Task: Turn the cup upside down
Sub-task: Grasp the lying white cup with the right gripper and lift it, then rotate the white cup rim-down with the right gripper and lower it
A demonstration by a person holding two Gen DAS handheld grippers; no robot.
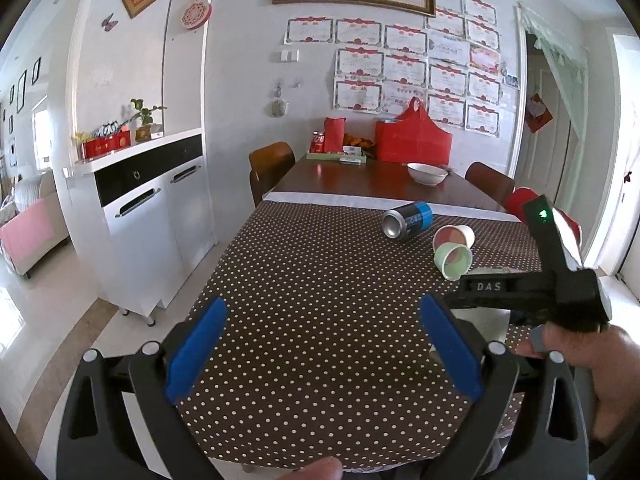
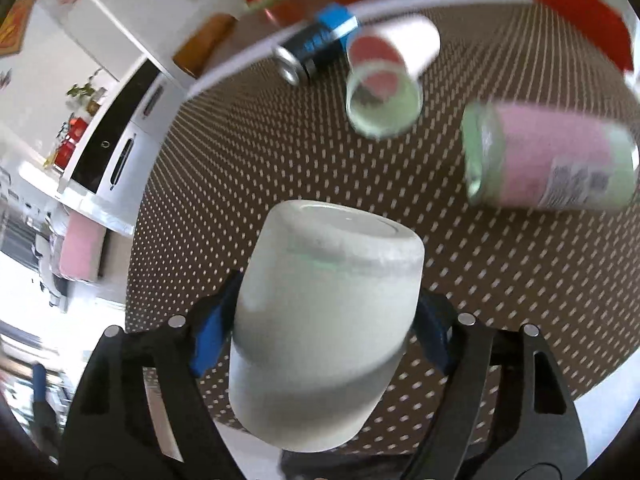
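Note:
In the right wrist view my right gripper (image 2: 326,336) is shut on a frosted white cup (image 2: 324,320), gripped by its sides between the blue pads (image 2: 208,344). The cup's flat base points away from the camera and the cup is held above the polka-dot tablecloth (image 2: 248,168); the view is tilted and blurred. In the left wrist view my left gripper (image 1: 322,344) is open and empty, low over the near end of the tablecloth (image 1: 312,280). The right gripper's black body (image 1: 560,276) shows at the right; the cup is hidden there.
A blue can (image 1: 408,220) (image 2: 316,48) lies on its side mid-table. Two paper cups (image 1: 454,250) (image 2: 384,80) lie on their sides beside it. A pink-and-green can (image 2: 552,160) lies to the right. A white bowl (image 1: 427,174), red bags and chairs are at the far end.

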